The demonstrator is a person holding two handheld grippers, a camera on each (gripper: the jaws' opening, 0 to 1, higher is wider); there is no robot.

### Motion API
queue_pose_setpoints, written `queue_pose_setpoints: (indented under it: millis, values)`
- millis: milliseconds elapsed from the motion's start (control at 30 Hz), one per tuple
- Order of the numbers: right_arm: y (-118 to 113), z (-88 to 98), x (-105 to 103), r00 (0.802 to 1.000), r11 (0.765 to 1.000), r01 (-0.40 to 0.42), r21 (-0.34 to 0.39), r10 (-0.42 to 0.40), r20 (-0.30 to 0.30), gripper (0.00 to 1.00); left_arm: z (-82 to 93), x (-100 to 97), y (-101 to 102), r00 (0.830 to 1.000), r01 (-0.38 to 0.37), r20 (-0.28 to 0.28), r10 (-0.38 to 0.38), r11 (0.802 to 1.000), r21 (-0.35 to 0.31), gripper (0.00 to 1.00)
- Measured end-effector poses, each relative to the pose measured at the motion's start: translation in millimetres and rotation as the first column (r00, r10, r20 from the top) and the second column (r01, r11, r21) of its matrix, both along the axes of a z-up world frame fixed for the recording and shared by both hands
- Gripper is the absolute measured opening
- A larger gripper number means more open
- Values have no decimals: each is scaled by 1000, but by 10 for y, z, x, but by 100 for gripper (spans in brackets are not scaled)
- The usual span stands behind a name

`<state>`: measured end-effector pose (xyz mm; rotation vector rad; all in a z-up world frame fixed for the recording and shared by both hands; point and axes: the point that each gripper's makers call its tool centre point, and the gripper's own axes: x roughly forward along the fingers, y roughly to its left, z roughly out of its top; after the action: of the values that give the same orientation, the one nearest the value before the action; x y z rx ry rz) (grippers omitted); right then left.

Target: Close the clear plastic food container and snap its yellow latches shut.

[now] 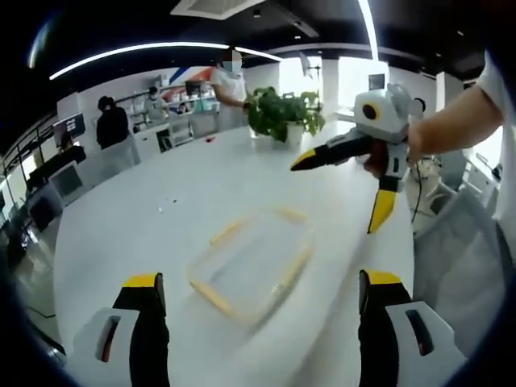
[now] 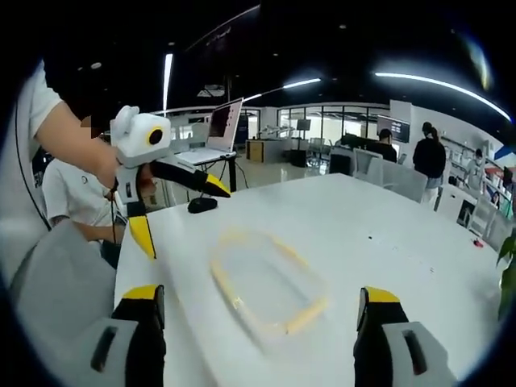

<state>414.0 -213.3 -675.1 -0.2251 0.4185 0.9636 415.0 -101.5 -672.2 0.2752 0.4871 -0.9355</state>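
The clear plastic container (image 1: 251, 262) with yellow latches along its rim lies flat on the white table (image 1: 145, 210). It is blurred, so I cannot tell how its latches stand. My left gripper (image 1: 260, 292) is open, just short of the container, with nothing between its jaws. The right gripper (image 1: 340, 193) hangs open above the container's far right side, held by a hand. From the right gripper view the container (image 2: 266, 278) lies just ahead of my open right gripper (image 2: 258, 305), and the left gripper (image 2: 184, 216) hovers open at its left.
A potted plant (image 1: 282, 113) stands at the far end of the table. A laptop (image 2: 214, 137) and a dark mouse (image 2: 201, 205) sit beyond the table edge. A grey chair (image 2: 48, 298) is beside the table. People stand in the background.
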Motion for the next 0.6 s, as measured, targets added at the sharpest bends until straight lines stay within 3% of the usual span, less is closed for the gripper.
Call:
queue_pose_setpoints:
  millis: [600]
  values:
    - [-31, 206, -462, 1000, 1000, 21, 22, -21, 19, 99, 160, -468, 21, 999, -19, 27, 20, 999, -31, 98]
